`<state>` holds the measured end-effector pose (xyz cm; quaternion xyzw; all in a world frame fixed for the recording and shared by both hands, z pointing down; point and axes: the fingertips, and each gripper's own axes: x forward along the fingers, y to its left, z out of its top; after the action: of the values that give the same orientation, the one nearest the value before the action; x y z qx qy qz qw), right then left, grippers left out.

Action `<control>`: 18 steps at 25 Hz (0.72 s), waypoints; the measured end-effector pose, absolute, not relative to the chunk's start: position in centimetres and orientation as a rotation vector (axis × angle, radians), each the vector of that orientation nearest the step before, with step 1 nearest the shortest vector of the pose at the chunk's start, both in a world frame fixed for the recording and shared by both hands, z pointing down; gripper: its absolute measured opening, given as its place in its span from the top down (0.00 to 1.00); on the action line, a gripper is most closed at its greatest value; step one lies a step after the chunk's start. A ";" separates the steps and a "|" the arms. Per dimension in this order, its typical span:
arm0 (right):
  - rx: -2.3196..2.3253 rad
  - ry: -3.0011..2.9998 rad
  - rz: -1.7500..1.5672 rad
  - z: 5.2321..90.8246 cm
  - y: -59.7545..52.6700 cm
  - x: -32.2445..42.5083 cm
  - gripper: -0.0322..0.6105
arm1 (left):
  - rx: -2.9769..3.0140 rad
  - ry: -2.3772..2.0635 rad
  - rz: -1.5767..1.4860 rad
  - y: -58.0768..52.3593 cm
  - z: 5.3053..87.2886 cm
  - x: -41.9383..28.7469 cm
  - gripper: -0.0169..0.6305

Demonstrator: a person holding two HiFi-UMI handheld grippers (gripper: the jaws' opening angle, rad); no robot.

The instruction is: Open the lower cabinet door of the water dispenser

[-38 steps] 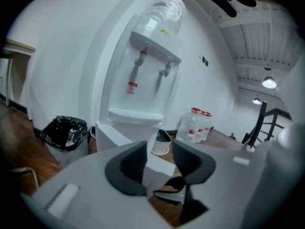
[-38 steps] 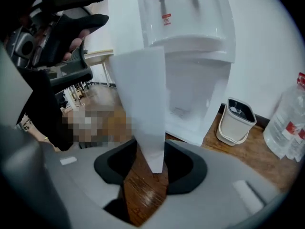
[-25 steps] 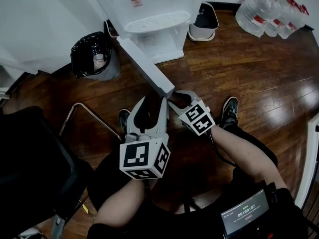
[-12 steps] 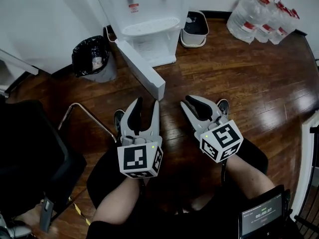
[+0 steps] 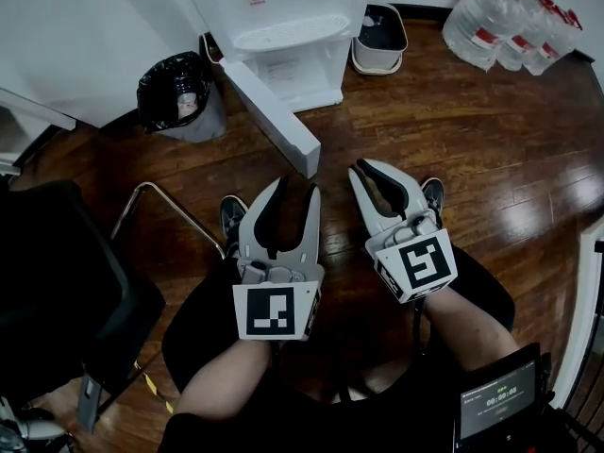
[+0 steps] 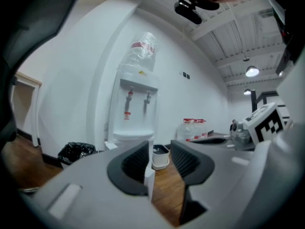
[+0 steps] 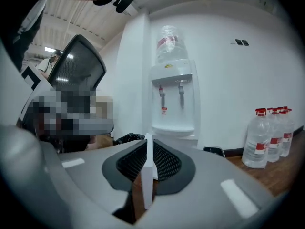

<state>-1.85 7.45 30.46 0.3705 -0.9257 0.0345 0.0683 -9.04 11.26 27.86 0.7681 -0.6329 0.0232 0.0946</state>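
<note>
The white water dispenser (image 5: 283,36) stands against the wall. Its lower cabinet door (image 5: 278,125) is swung wide open toward me, with its free edge low over the floor. My left gripper (image 5: 293,189) hovers just short of that edge; its jaws have just been closing, stand open and hold nothing. Beside it, my right gripper (image 5: 370,168) is apart from the door. Its jaws have also just been closing, down to a narrow gap with nothing between them. The left gripper view looks past the left gripper (image 6: 159,147) at the door edge (image 6: 148,185), and the right gripper view past the right gripper (image 7: 147,144) at the door edge (image 7: 147,180).
A bin with a black bag (image 5: 179,97) stands left of the dispenser, a small white bin (image 5: 379,36) right of it. Large water bottles (image 5: 510,22) sit at the far right. A black chair (image 5: 57,291) and its metal frame (image 5: 160,215) are on my left.
The right gripper has left the door's free edge, come back toward me and risen, and its jaws have narrowed. The left gripper has shifted slightly. The door stays open.
</note>
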 end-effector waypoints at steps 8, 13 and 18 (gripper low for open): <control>1.133 -2.815 0.113 29.3 6.9 -1.1 0.88 | 2.242 -1.881 0.043 10.5 27.8 -9.2 0.74; 1.128 -2.794 0.166 30.3 6.8 -1.0 0.88 | 2.195 -1.834 0.114 10.2 31.8 -8.9 0.74; 1.164 -2.787 0.203 29.9 5.9 -0.2 0.88 | 2.129 -1.847 0.285 9.7 38.0 -10.4 0.70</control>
<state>-0.20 5.90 29.93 0.3840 -0.9191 0.0669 0.0572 -10.41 9.73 37.98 0.7426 -0.6442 0.0992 0.1539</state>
